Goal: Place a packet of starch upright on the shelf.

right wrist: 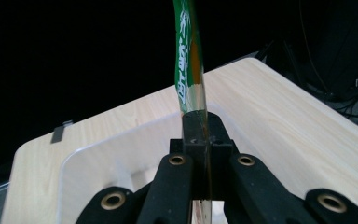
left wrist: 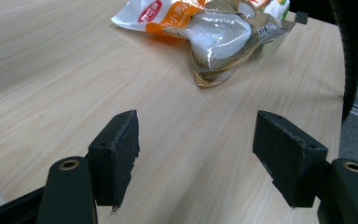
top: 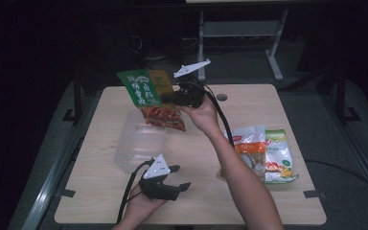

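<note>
Tongs [right wrist: 204, 140] pinch snack packet [right wrist: 189, 60], seen edge-on, contents hidden.

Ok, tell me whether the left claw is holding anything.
No: the left claw stands open above bare table, with nothing between its pads.

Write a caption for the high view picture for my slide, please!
Right gripper holds a green snack bag above a clear box while the left gripper waits open.
</note>
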{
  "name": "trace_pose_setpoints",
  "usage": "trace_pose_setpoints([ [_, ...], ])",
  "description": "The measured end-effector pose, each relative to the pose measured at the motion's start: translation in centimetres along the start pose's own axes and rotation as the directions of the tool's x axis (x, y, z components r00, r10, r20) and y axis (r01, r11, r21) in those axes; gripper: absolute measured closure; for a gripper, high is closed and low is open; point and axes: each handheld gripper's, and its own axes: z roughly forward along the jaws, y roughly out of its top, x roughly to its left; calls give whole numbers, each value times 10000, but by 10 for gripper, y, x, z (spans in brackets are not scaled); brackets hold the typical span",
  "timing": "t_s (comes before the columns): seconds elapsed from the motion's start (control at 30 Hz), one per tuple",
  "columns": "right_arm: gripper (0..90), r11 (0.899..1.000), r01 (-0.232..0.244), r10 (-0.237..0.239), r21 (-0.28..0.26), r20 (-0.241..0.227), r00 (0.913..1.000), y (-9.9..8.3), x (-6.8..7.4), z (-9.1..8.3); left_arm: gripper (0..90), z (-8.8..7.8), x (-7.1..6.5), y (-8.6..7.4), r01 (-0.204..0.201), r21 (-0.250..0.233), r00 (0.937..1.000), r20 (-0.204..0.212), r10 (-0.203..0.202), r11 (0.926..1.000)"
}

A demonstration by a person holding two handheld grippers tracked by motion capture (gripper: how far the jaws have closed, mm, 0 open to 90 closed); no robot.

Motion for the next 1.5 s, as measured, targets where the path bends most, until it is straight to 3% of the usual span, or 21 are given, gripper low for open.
trace_pose_setpoints([
  [0.4, 900, 9982, -602, 601, -37, -185, 9980, 0, -11, 47, 311, -1, -1, 0, 126, -115, 9999, -22, -127, 9999],
  [0.73, 900, 9883, -1504, 1494, -233, -415, 9879, -21, -23, 80, 309, -1, 1, -1, 133, -103, 9999, 0, -133, 9999],
  [0.9, 899, 9833, -1771, 1753, -421, -420, 9836, -29, -25, 84, 308, 0, 0, -1, 104, -83, 9999, -34, -104, 9999],
  [1.03, 898, 9852, -1706, 1700, -164, -285, 9850, -36, -24, 90, 307, 0, 0, -1, 89, -83, 9999, -56, -89, 9999],
  [1.2, 895, 9822, -1847, 1835, -352, -344, 9824, -47, -30, 90, 307, 0, 1, -1, 111, -100, 9999, -87, -112, 9999],
  [1.3, 892, 9869, -1589, 1584, -267, -179, 9872, -53, -31, 87, 307, 0, 2, -1, 84, -87, 9999, -76, -84, 9999],
  [1.5, 854, 9878, -1546, 1542, -167, -231, 9878, -54, -32, 85, 300, 2, 3, -1, 187, -124, 9997, -138, -189, 9997],
])
